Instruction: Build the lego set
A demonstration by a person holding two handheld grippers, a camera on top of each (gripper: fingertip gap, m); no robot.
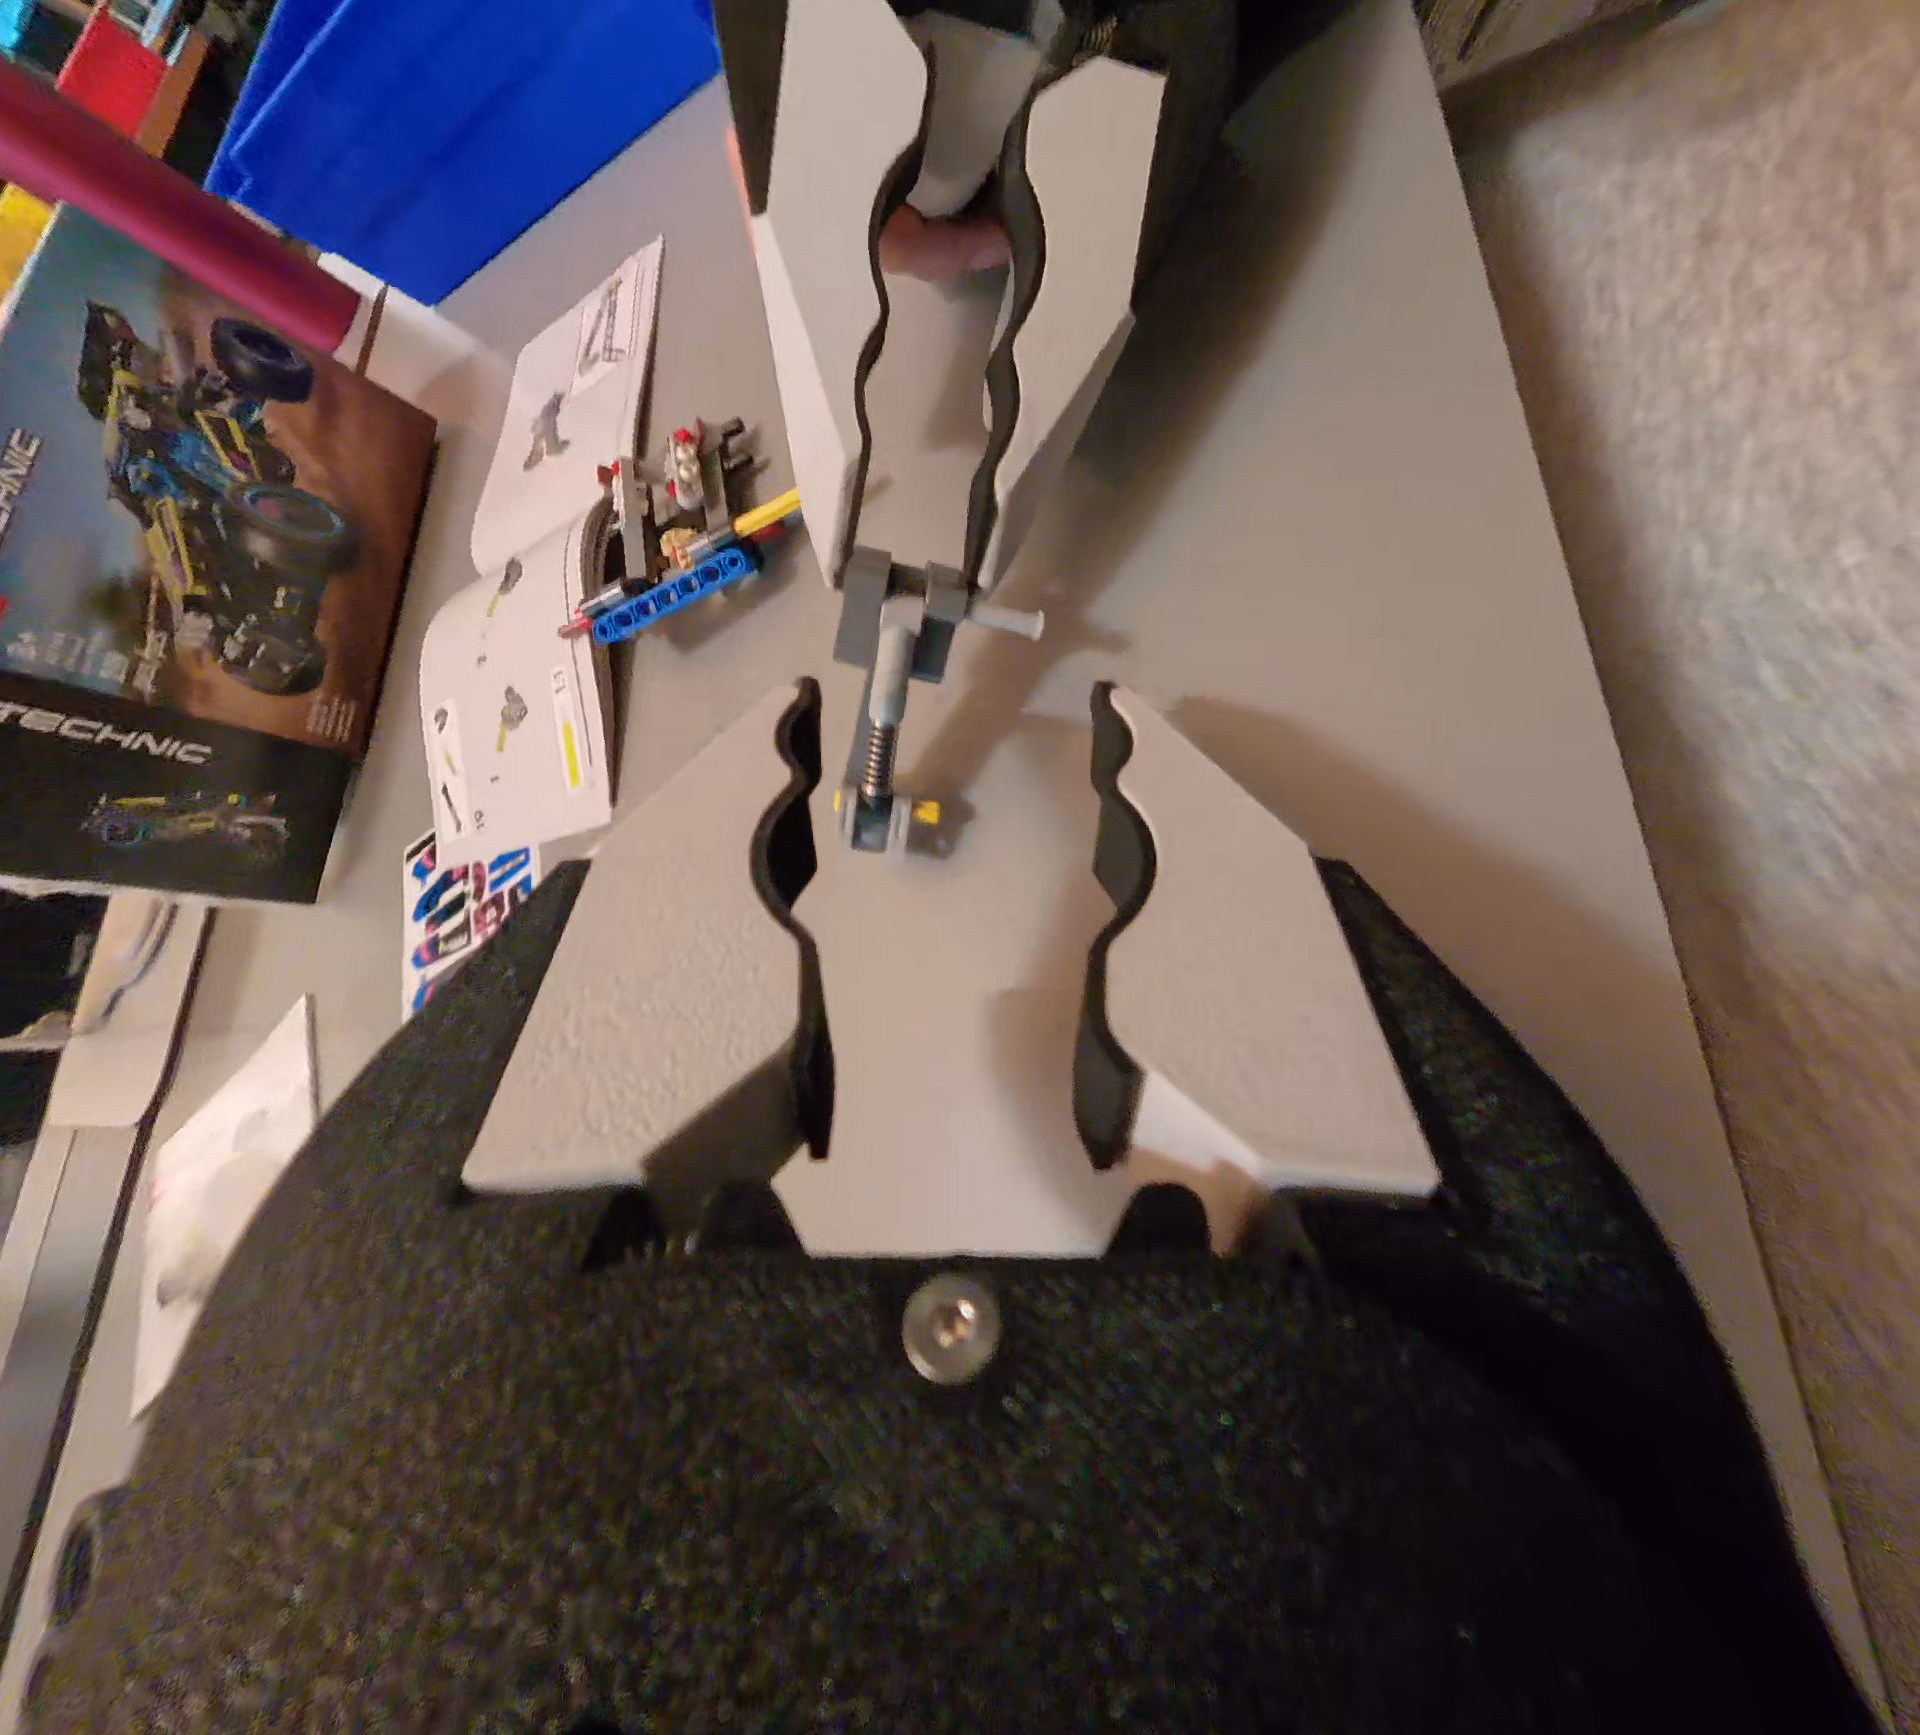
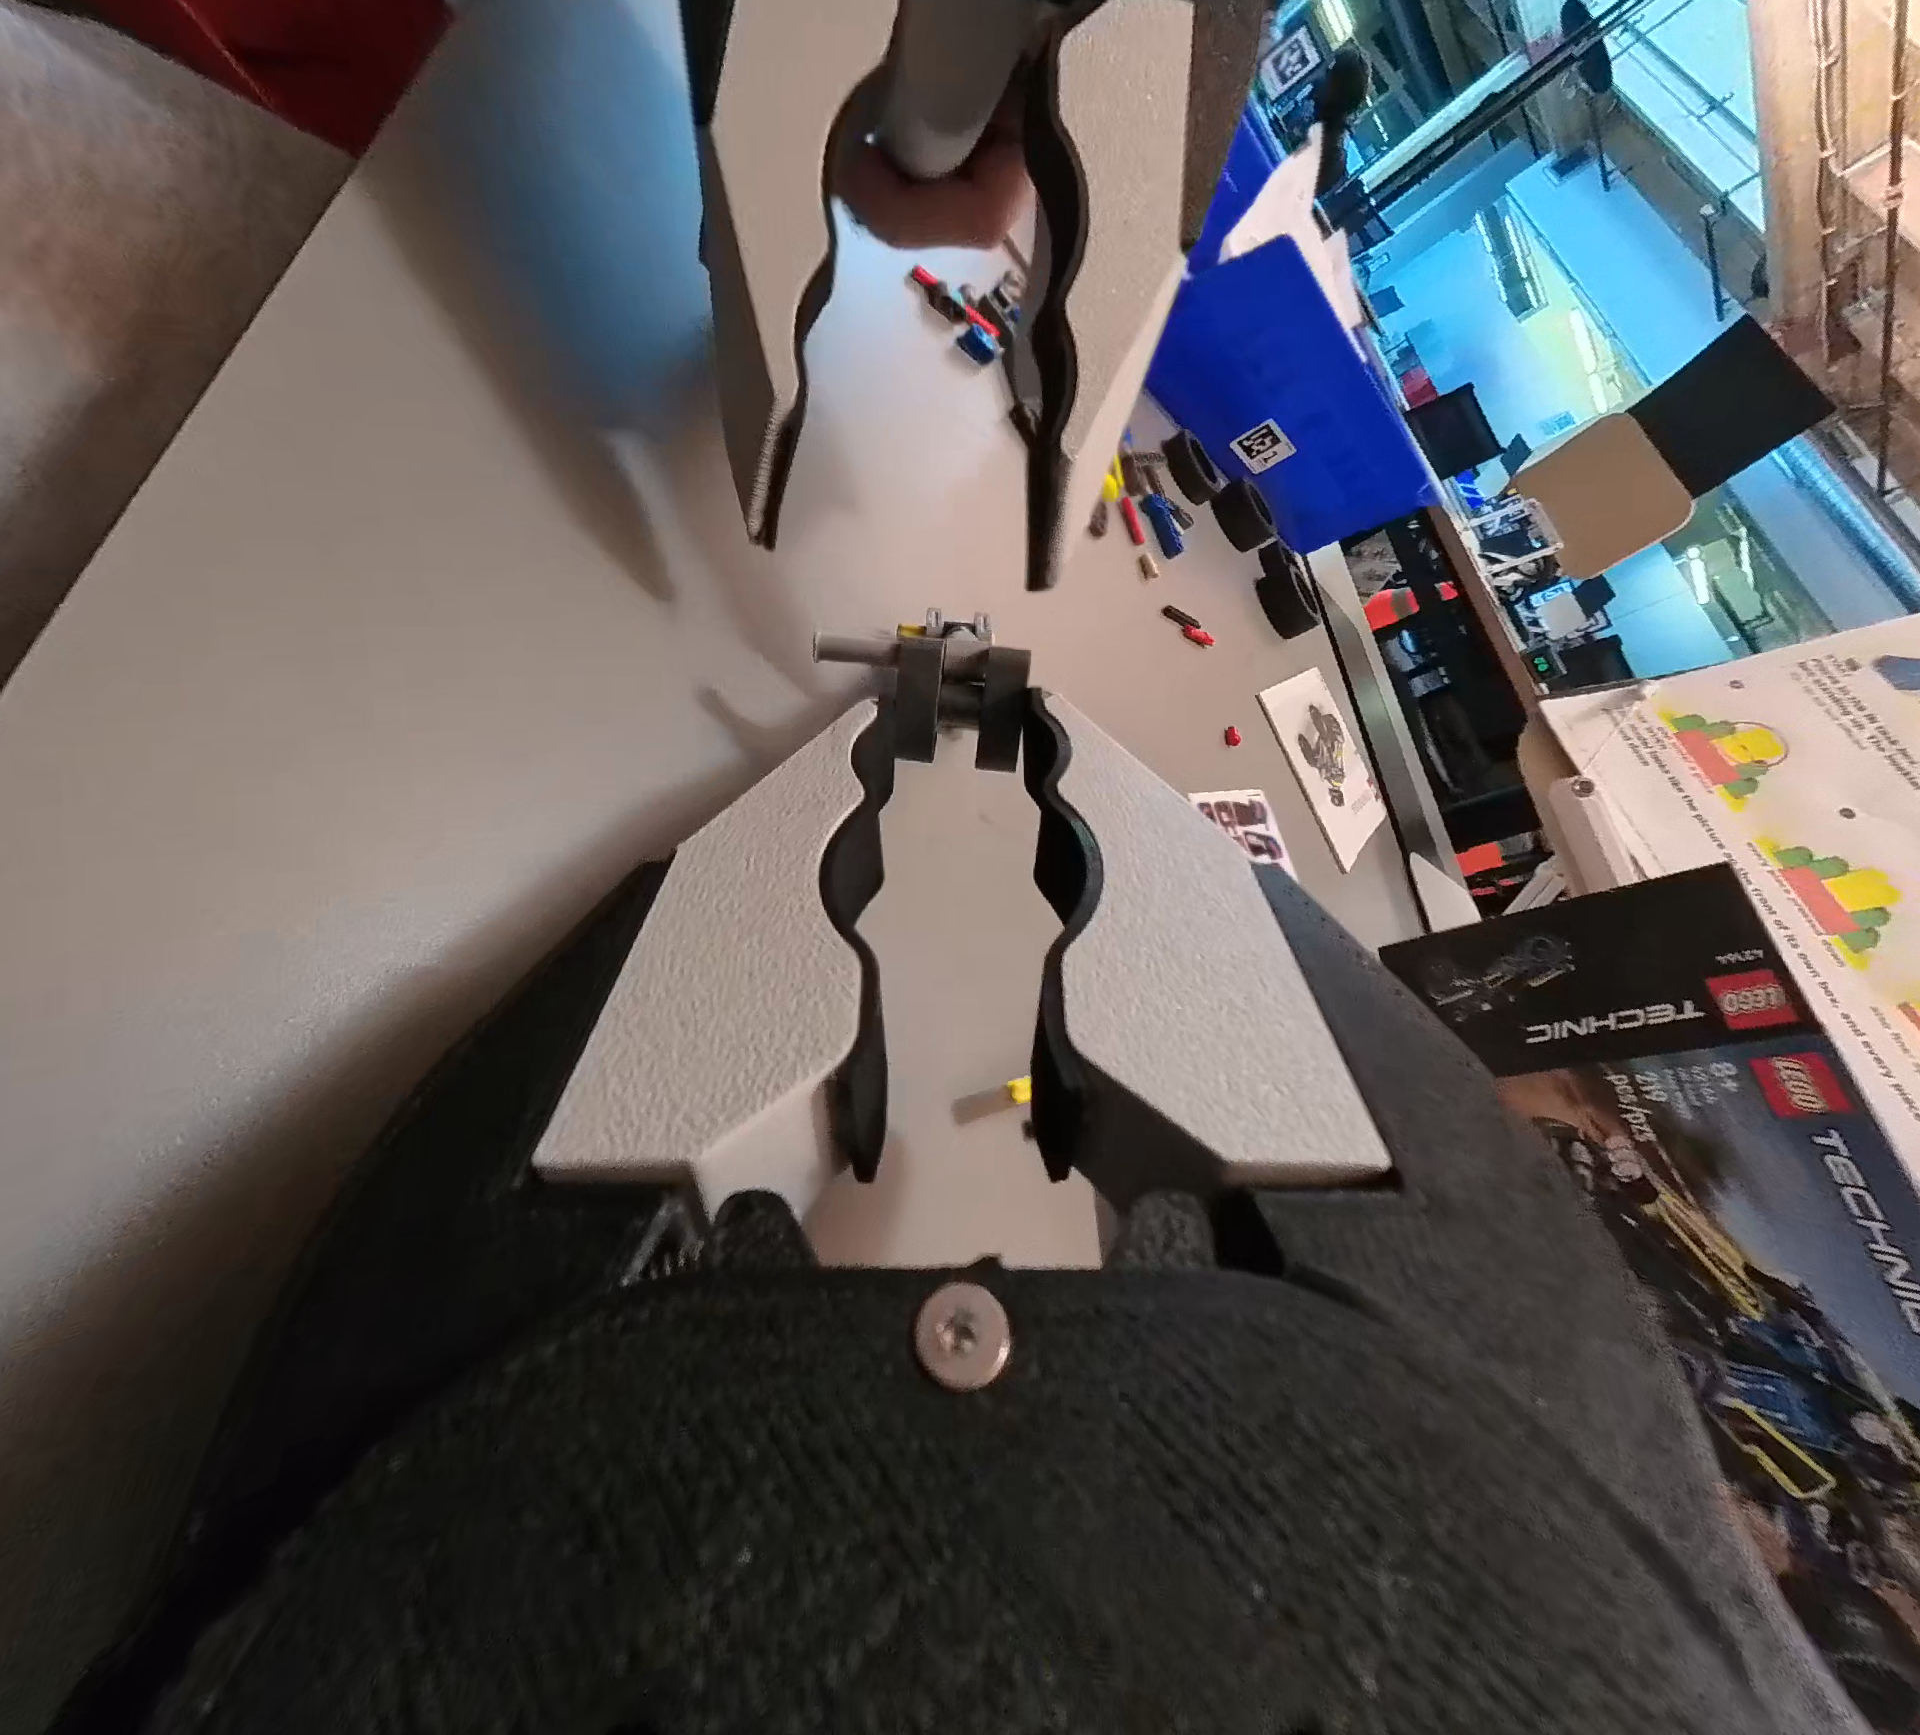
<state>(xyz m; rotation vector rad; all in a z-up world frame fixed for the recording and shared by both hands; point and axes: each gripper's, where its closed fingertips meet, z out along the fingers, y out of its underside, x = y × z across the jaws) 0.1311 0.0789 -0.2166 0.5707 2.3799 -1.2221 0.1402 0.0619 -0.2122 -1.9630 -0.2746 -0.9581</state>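
Observation:
My right gripper (image 2: 961, 729) is shut on a dark grey fork piece (image 2: 951, 698) with a light grey pin (image 2: 847, 646) sticking out sideways. In the left wrist view the right gripper (image 1: 920, 568) comes in from the top, and a grey shock absorber with a spring (image 1: 881, 719) hangs from the fork piece (image 1: 899, 610). My left gripper (image 1: 951, 709) is open wide; the shock absorber's lower end (image 1: 888, 818) sits between its fingers, touching neither. In the right wrist view the left gripper (image 2: 904, 553) faces mine, open. A partial build (image 1: 675, 532) rests on the open instruction booklet (image 1: 540, 625).
The set's box (image 1: 177, 542) and a sticker sheet (image 1: 468, 906) lie left on the white table (image 1: 1299, 542). Blue bins (image 1: 468, 54) stand behind. Loose parts (image 2: 1143, 501) and black tyres (image 2: 1247, 522) lie near a blue bin (image 2: 1278, 397). A small grey-yellow piece (image 2: 997, 1098) lies under my right gripper. Less than 4 cm separates the two grippers' tips.

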